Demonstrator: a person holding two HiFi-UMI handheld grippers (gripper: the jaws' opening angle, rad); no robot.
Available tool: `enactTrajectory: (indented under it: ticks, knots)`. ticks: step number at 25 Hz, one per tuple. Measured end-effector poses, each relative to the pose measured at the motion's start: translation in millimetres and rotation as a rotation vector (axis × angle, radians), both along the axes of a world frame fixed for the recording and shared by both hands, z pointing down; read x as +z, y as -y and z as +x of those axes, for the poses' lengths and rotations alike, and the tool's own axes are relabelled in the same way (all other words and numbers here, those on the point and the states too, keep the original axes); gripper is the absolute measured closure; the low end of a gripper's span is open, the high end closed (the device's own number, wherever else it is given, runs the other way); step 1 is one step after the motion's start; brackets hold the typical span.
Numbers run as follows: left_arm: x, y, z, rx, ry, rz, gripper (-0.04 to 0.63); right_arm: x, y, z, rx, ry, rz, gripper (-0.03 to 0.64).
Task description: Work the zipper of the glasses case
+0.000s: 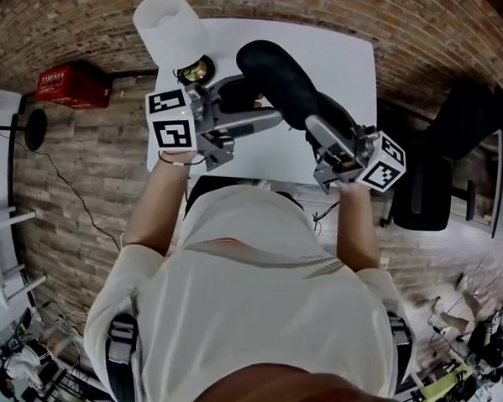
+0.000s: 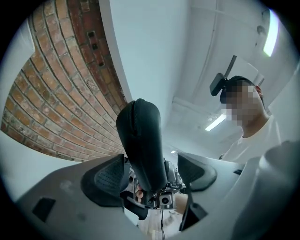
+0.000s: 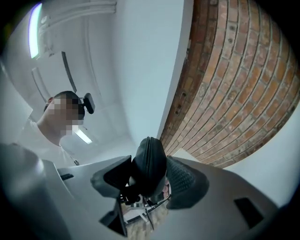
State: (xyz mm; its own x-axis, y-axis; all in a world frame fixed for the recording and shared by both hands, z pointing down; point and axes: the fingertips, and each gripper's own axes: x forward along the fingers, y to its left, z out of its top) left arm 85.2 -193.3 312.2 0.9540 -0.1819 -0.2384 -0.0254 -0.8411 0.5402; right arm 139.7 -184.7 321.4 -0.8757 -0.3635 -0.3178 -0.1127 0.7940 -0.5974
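The black glasses case [image 1: 279, 75] is held up above the white table [image 1: 347, 58]. My right gripper [image 1: 318, 128] comes in from the right and is shut on the case's near end. In the right gripper view both pads press the case [image 3: 149, 164], whose zipper seam runs up its middle. My left gripper [image 1: 268, 117] reaches in from the left, next to the case. In the left gripper view the case [image 2: 140, 140] stands upright between the wide-apart jaws of the left gripper [image 2: 152, 176]. A gap shows at the right pad [image 2: 197, 169], so there is no grip.
A white lampshade-like cylinder [image 1: 168, 23] and a small brass round object [image 1: 197, 70] stand at the table's far left corner. A red box [image 1: 68, 85] lies on the brick-patterned floor at left. A black office chair [image 1: 456, 156] stands to the right of the table.
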Motion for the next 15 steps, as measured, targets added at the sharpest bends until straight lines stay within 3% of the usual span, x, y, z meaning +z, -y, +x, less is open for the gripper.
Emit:
enactTrajectory:
  ticks: [6, 10, 15]
  knots:
    - [0.4, -13.2, 1.7, 0.06, 0.018, -0.012, 0.264, 12.7, -16.3, -27.4, -0.176, 0.041, -0.068, 0.33]
    - [3.9, -16.8, 5.9, 0.059, 0.024, -0.021, 0.265, 19.2, -22.3, -36.8, -0.239, 0.088, -0.124, 0.33]
    - [7.4, -15.2, 6.2, 0.035, 0.02, -0.042, 0.267, 25.7, -25.4, -44.3, -0.272, 0.069, -0.157, 0.33]
